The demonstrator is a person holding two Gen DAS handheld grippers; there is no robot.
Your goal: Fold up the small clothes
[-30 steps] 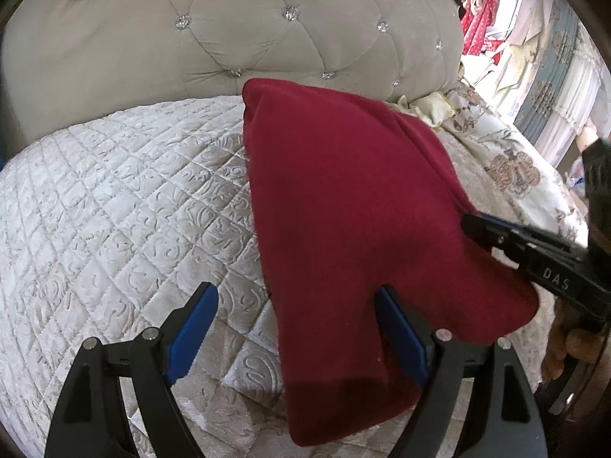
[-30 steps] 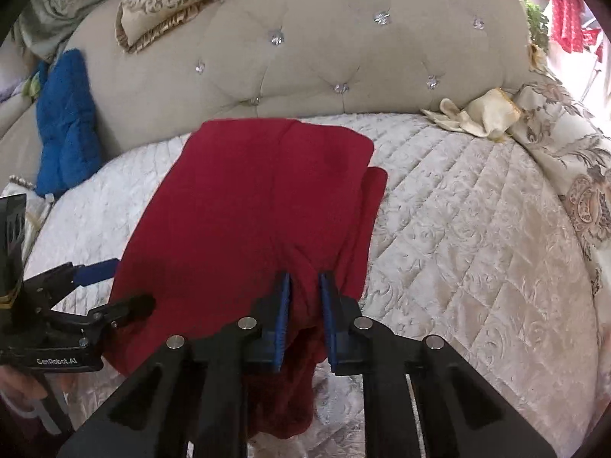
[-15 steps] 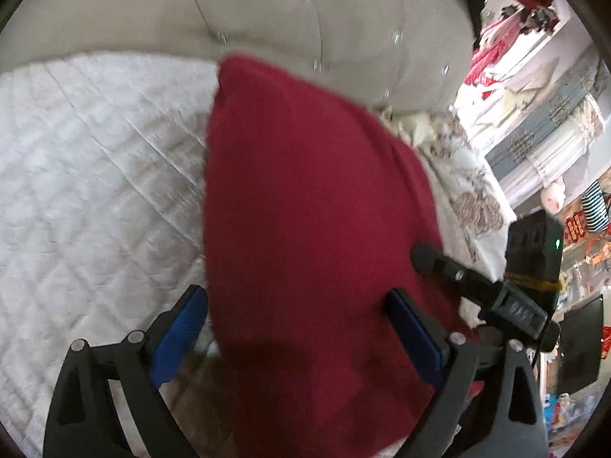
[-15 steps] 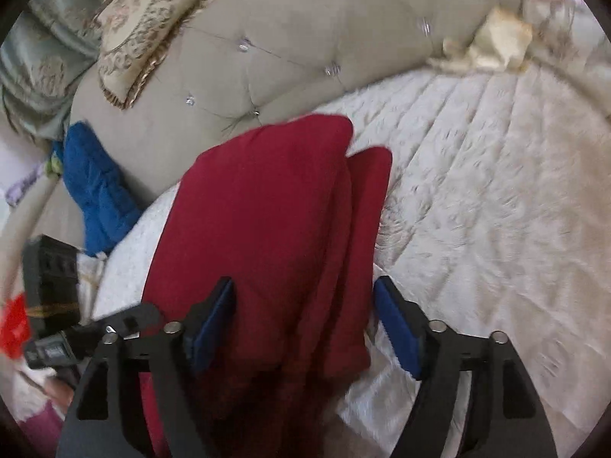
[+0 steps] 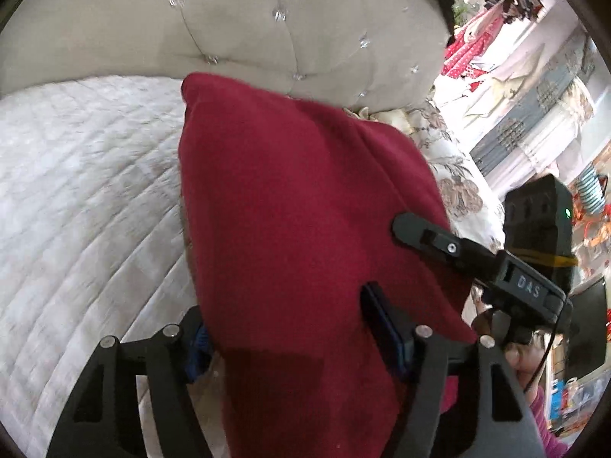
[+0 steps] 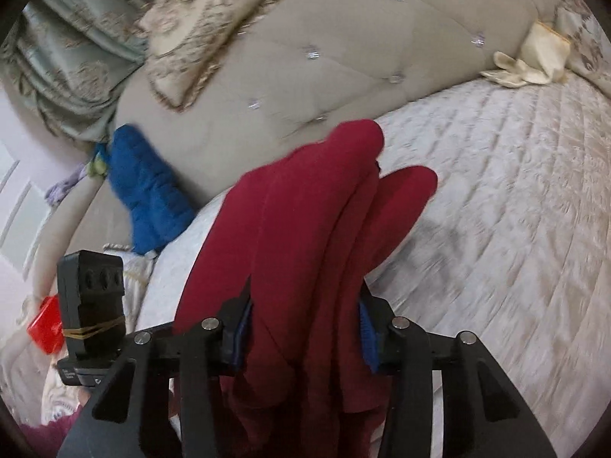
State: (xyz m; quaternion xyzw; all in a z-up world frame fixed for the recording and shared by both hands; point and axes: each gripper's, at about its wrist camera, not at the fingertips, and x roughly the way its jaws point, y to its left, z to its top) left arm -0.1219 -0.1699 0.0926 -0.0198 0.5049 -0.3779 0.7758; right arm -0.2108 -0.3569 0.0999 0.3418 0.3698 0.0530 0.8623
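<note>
A dark red garment [image 5: 286, 198] lies folded lengthwise on the white quilted bed [image 5: 84, 198], its far end at the headboard. My left gripper [image 5: 290, 328] straddles its near end. Its jaws are closing with the flat cloth between them; the left pad is hidden under the cloth edge, and I see no squeeze. In the right wrist view the garment [image 6: 313, 198] is bunched into ridges. My right gripper [image 6: 303, 328] is closing on it, its blue pads pressing both sides. One finger [image 5: 420, 229] of the right gripper shows over the garment's right edge.
A beige tufted headboard [image 6: 305, 76] runs along the back, with a patterned pillow [image 6: 206, 26] on top. A blue cloth [image 6: 145, 198] lies at its left end and a cream cloth [image 6: 527, 61] at the right. Hanging clothes [image 5: 469, 45] fill the far right.
The right gripper let go of the red cloth, opened wide, and now narrows on a thicker bunch of it. The left gripper shifted from the cloth's edge to straddle it and has narrowed.
</note>
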